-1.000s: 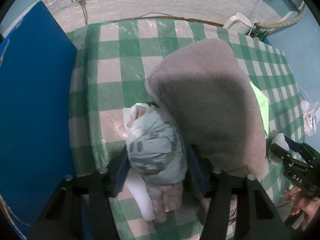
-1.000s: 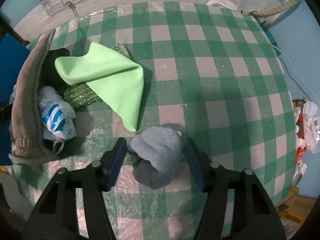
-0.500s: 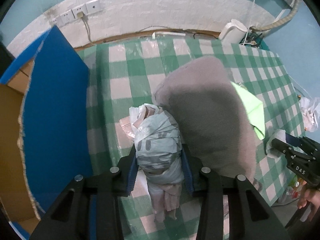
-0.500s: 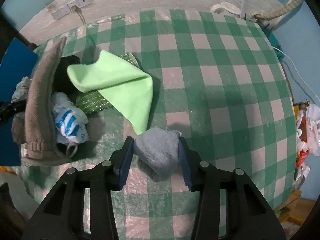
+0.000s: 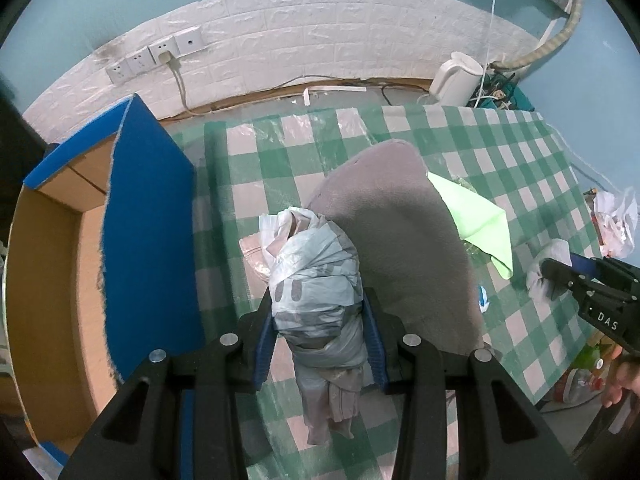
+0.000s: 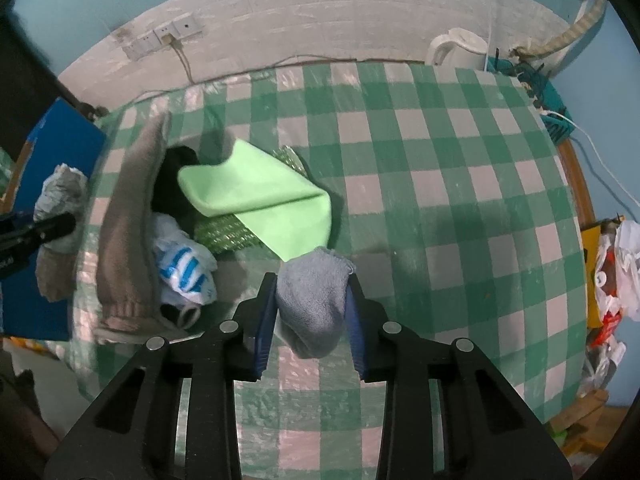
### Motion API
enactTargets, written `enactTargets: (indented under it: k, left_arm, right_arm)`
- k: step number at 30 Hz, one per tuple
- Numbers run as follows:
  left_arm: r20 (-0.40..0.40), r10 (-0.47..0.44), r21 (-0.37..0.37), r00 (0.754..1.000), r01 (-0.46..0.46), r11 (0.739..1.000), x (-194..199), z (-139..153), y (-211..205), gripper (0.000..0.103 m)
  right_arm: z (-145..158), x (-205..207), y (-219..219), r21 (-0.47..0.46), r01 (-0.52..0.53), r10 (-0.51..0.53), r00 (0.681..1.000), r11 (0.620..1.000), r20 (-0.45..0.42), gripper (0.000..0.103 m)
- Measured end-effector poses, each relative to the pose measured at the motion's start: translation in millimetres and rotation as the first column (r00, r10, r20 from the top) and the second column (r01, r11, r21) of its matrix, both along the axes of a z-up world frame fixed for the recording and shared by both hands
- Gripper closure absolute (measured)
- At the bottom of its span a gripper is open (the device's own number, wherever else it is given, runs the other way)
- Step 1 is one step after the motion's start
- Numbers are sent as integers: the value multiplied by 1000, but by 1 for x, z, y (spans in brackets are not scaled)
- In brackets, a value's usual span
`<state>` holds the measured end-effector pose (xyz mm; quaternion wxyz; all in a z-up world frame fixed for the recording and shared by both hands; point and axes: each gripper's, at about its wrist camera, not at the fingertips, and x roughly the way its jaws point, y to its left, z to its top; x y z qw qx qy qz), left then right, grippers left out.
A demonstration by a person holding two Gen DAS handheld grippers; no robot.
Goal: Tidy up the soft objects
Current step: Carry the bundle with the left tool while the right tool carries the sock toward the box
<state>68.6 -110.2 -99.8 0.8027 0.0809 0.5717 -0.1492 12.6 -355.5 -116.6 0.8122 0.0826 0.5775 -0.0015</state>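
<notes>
The left gripper (image 5: pixel 318 344) is clamped on a pale grey-white bundle of crumpled plastic bag and cloth (image 5: pixel 316 292), its blue-padded fingers (image 5: pixel 266 344) pressing both sides while the bundle's loose tail hangs below them. The bundle is held above the green-and-white checked tablecloth (image 5: pixel 516 160), just beside a large grey-brown fleece cloth (image 5: pixel 396 240) that lies humped to its right. To the left stands an open cardboard box with blue outer faces (image 5: pixel 148 220), its flap upright near the bundle.

The right gripper (image 6: pixel 312 312) is clenched on a rolled grey-blue sock (image 6: pixel 314 300), held over the tablecloth. Just beyond the sock lies a folded light green microfibre cloth (image 6: pixel 256 196), resting on a glittery green sponge-like pad (image 6: pixel 224 236). Left of these sit a white plastic bag with blue print (image 6: pixel 184 268) and the grey-brown fleece cloth, with something black between them that cannot be identified. A white electric kettle (image 6: pixel 456 50) stands at the table's far edge near the white brick-pattern wall (image 6: pixel 320 12).
</notes>
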Motion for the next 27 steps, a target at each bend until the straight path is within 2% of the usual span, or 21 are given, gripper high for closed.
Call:
enactTargets:
  k: [9,16,27]
  left_arm:
    - [23,22,-23,999,-22,1000,-6,16,12,63]
    - [61,5,-34,998,-3,999,-18,40,15,63]
    - [90,13,-54,996,-8,998,-32,60,35,63]
  right_arm:
    - [19,4,7,16,-21,20,999,1000,38,71]
    - [33,5,17,22,-41,40,997,999,60,71]
    - [60,9,38,32,-76,73,992,997,102,72]
